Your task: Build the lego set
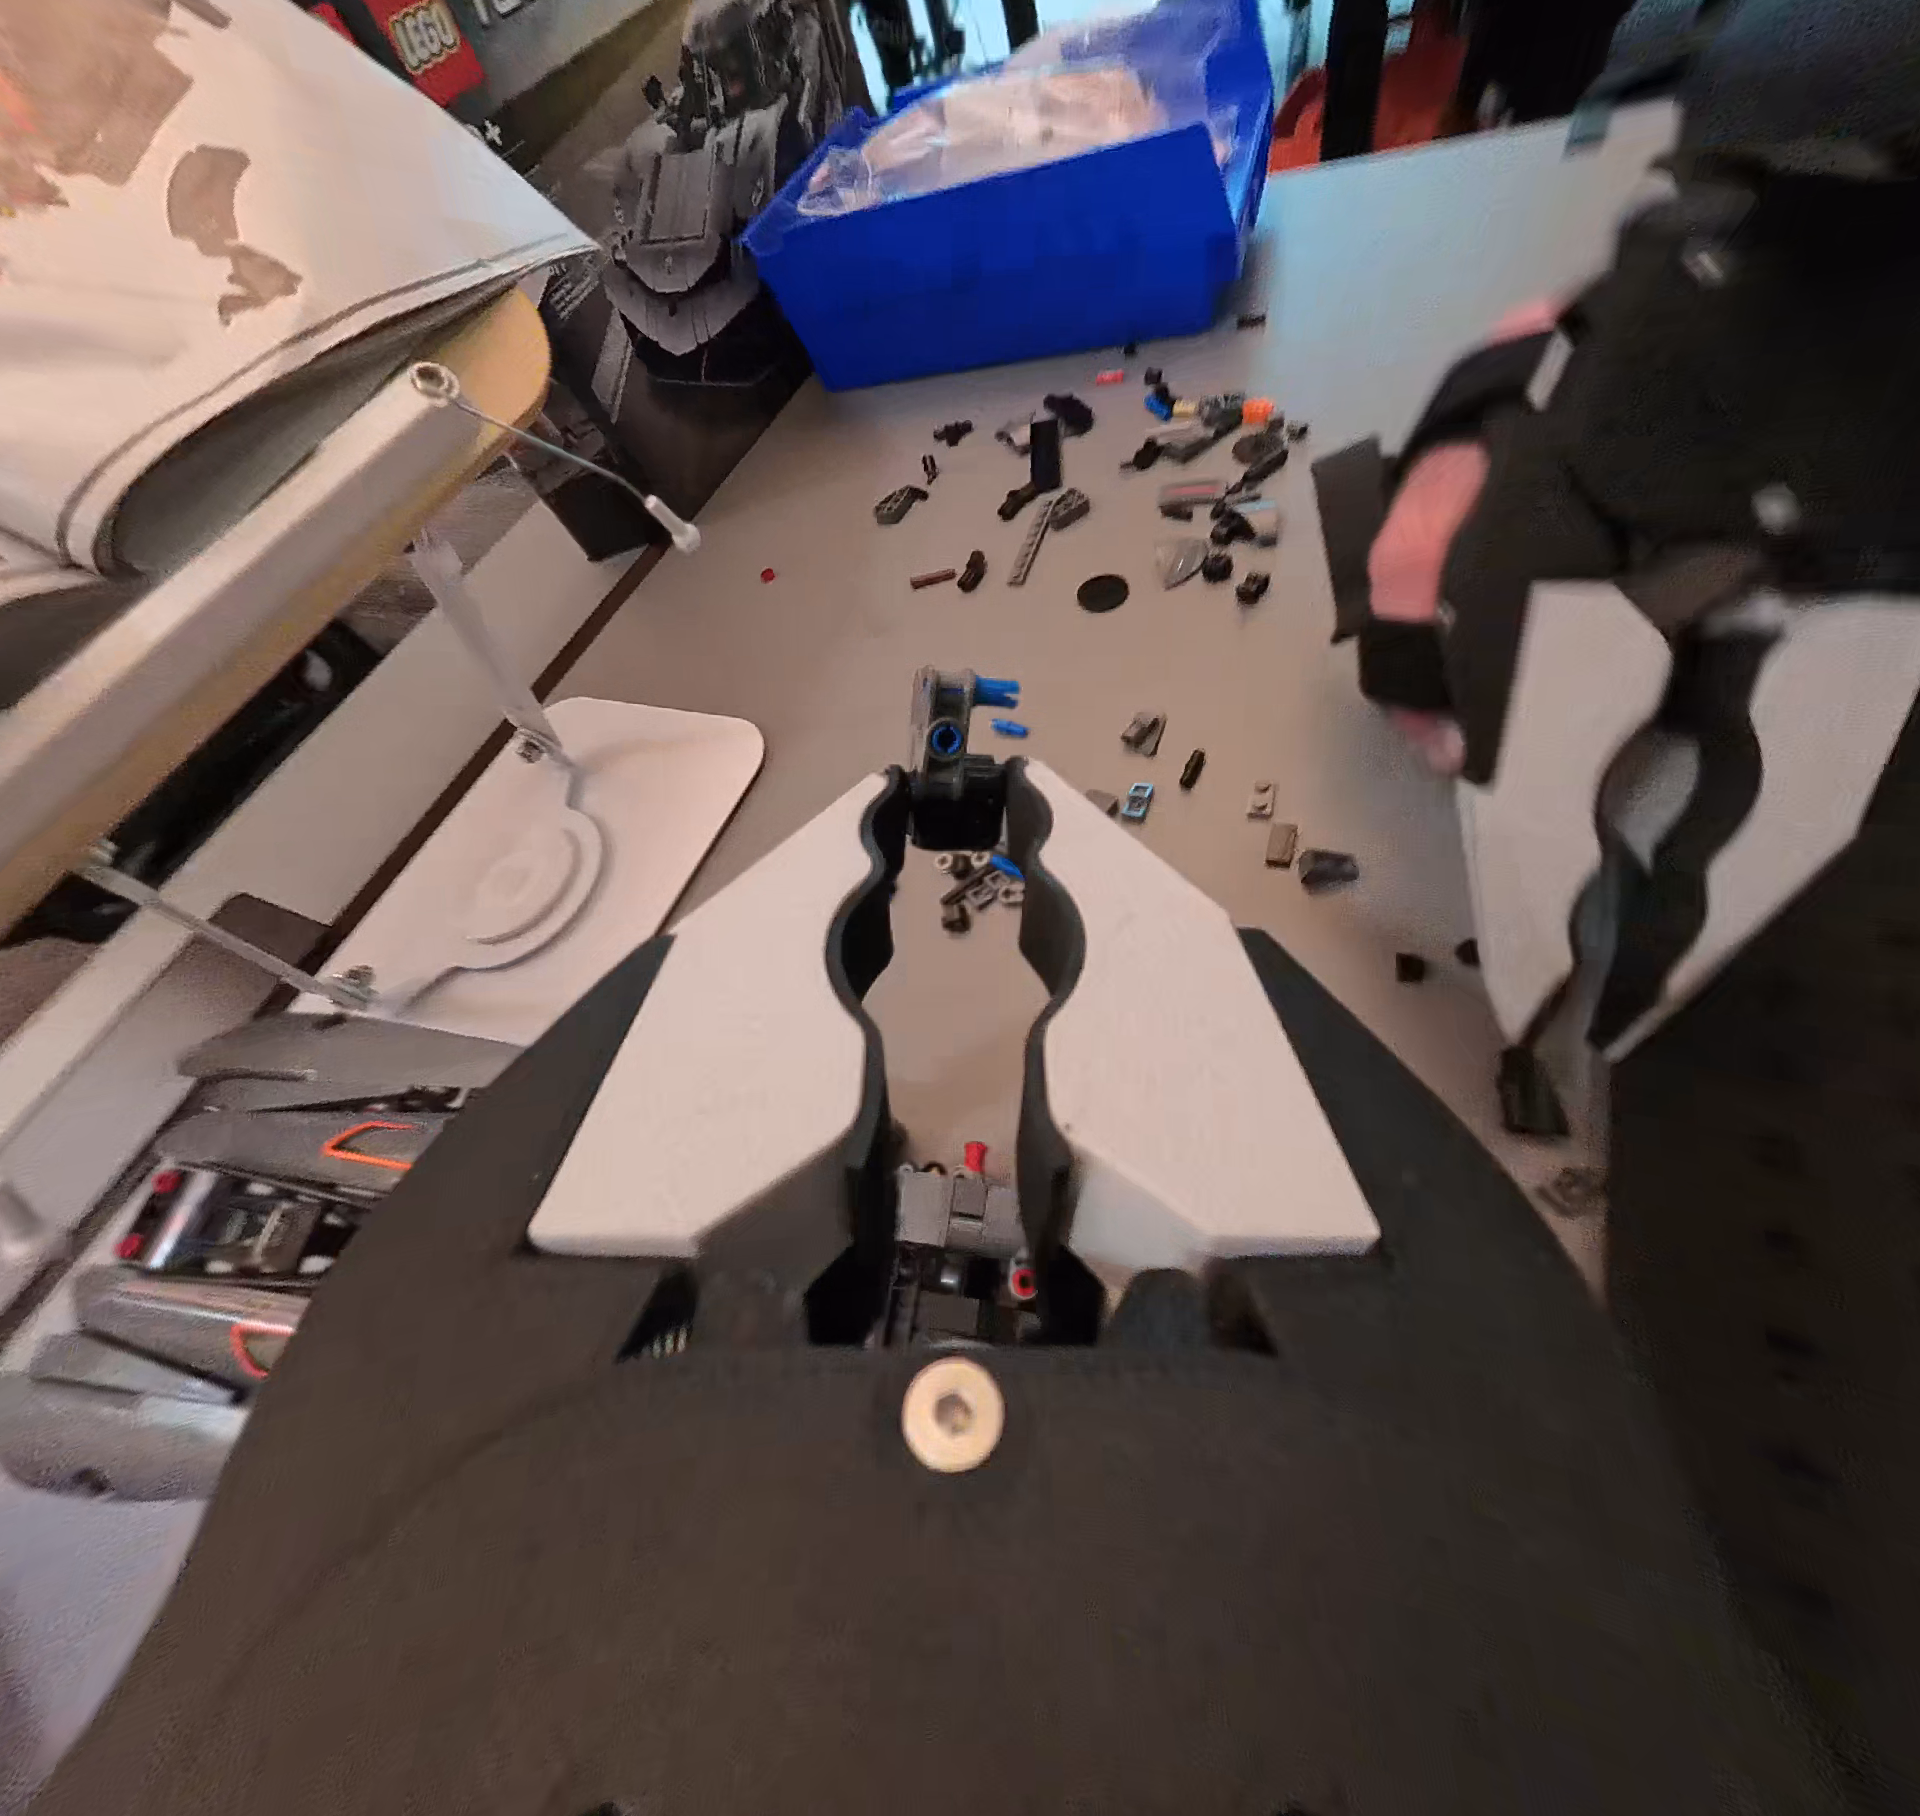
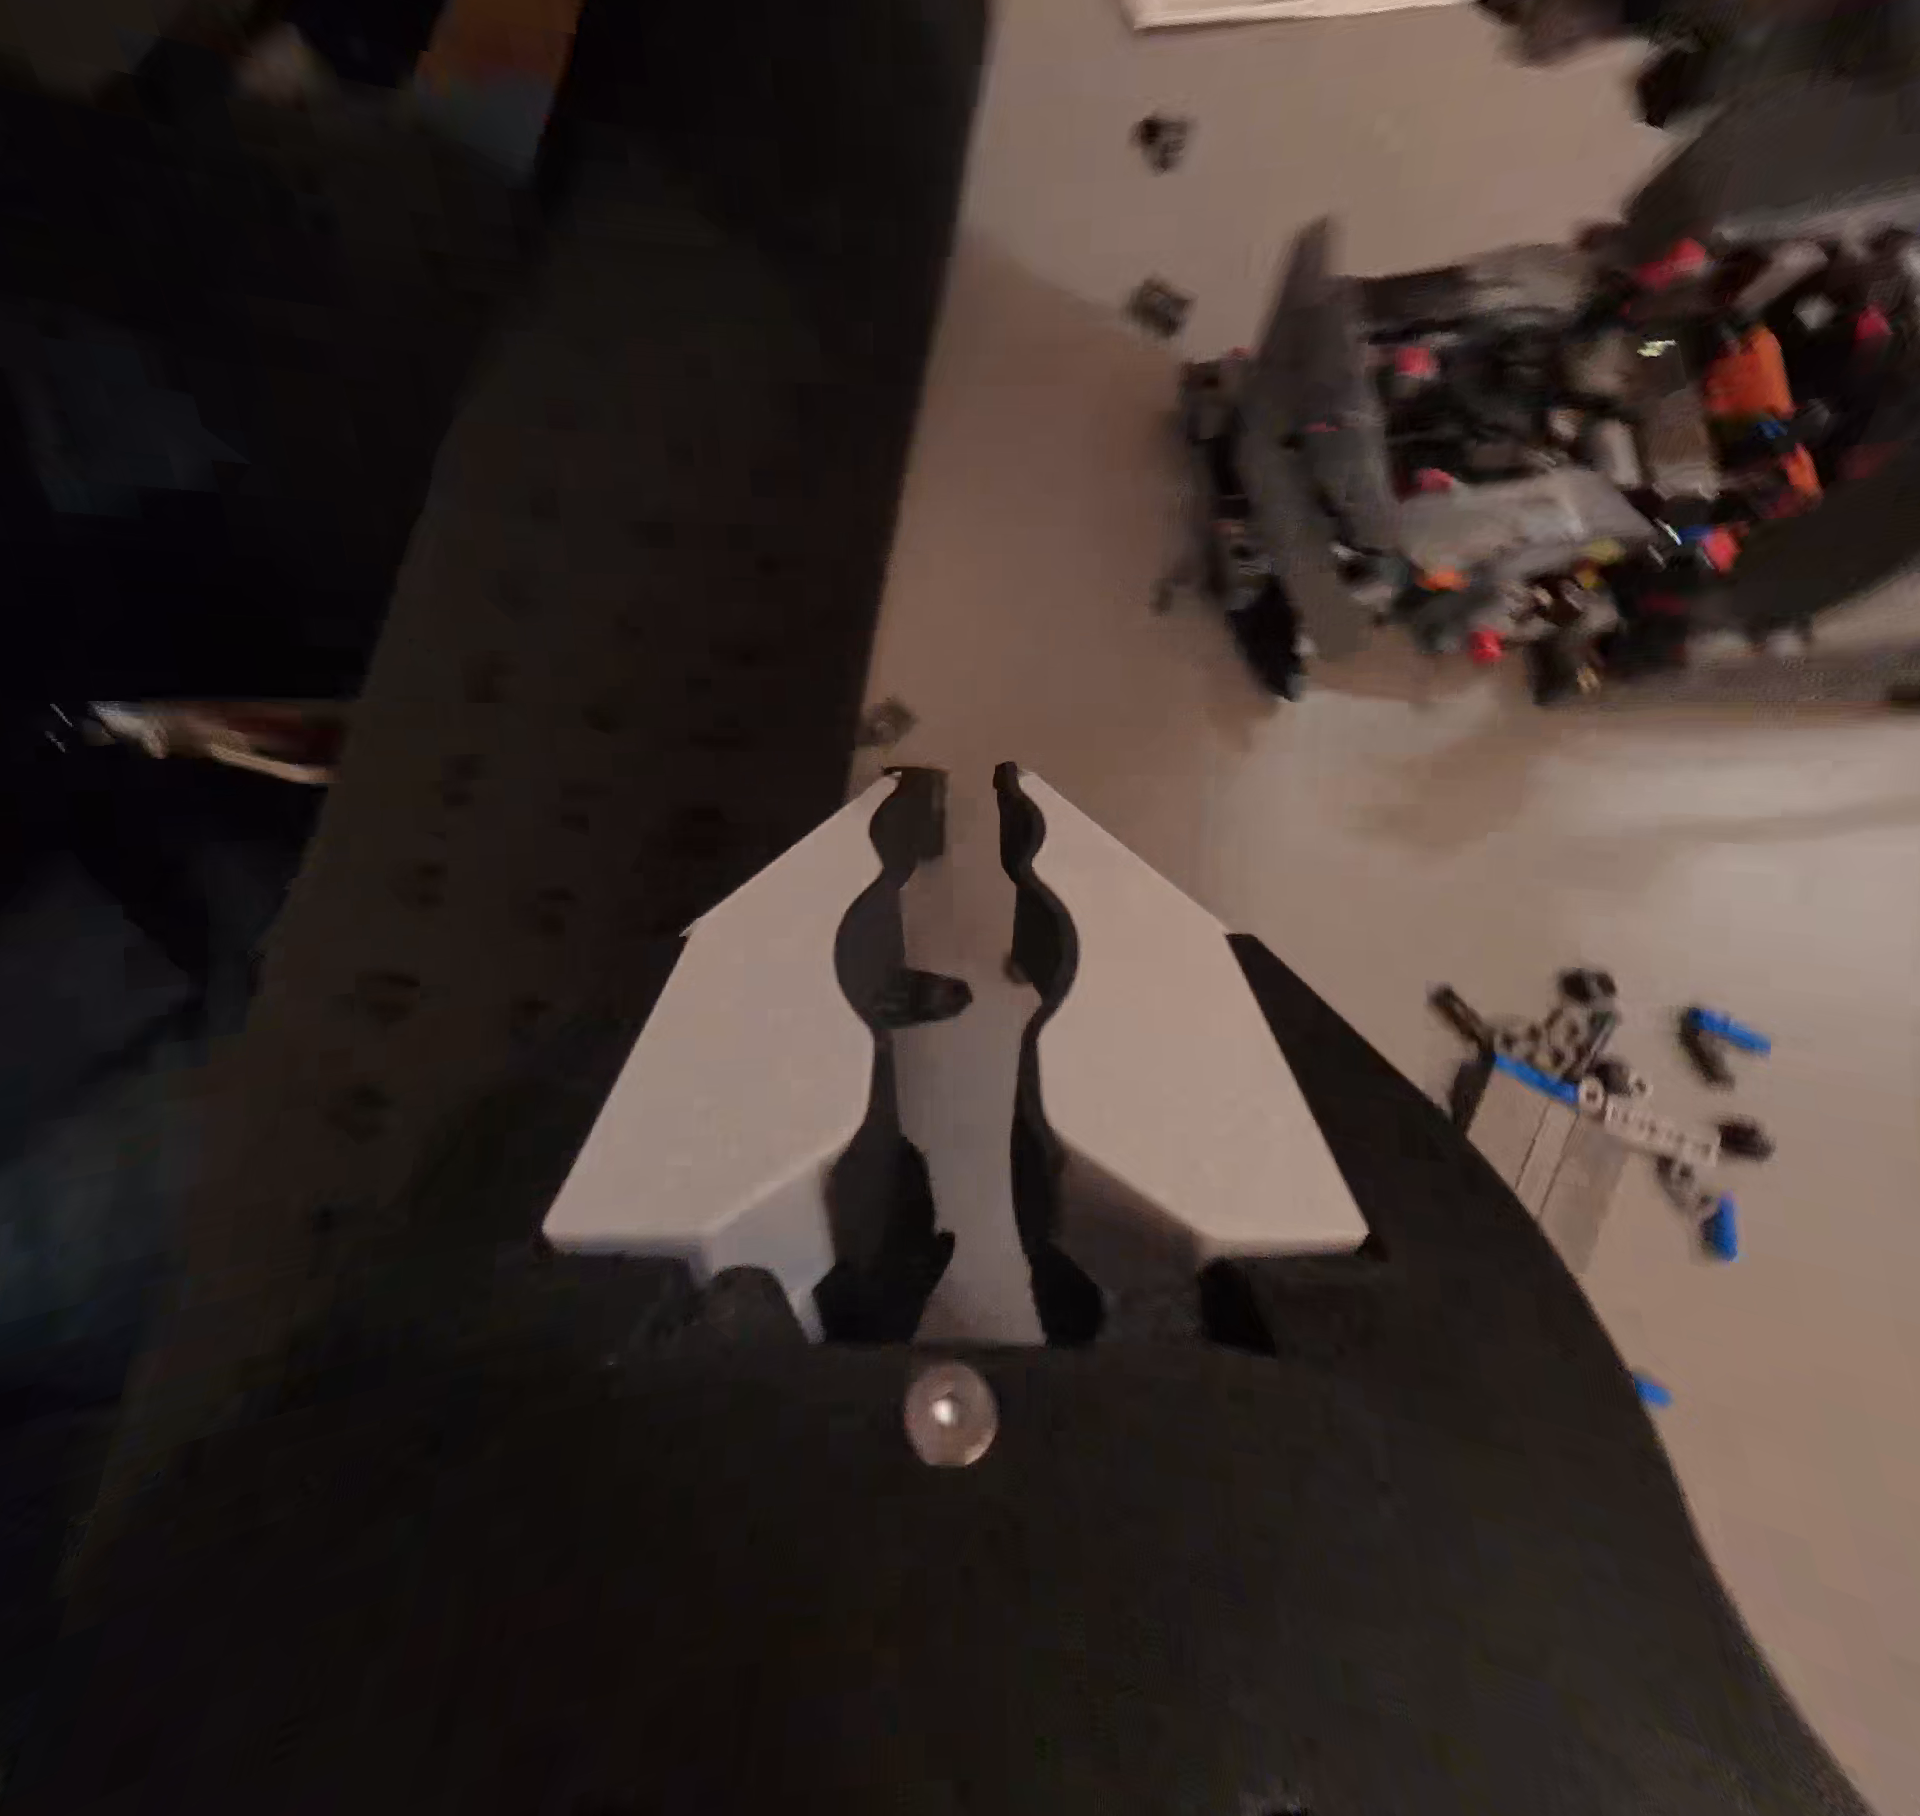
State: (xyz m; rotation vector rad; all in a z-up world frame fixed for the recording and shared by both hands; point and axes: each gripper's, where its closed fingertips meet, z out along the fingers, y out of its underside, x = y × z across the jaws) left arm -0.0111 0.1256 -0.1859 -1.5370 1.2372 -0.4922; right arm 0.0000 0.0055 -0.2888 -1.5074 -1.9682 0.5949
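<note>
My left gripper [image 1: 951, 795] is shut on a small grey and black lego assembly [image 1: 945, 748] with blue pins and holds it above the grey table [image 1: 810, 644]. My right gripper [image 2: 961, 790] hovers over the table with its jaws a narrow gap apart. A small dark shape sits at its left fingertip, too blurred to identify. It also shows in the left wrist view [image 1: 1642, 831], to the right of the left gripper. The partly built dark model [image 2: 1507, 478] lies at the upper right of the right wrist view, and its edge shows in the left wrist view [image 1: 270, 1236].
Several loose pieces [image 1: 1143, 488] lie scattered on the table beyond the left gripper, with more near a grey part [image 2: 1590, 1112]. A blue bin [image 1: 1018, 239] with bags, the set's box [image 1: 665, 187] and a booklet on a stand [image 1: 239, 312] stand at the back and left. The gap from one gripper's tips to the other's is roughly 15 centimetres.
</note>
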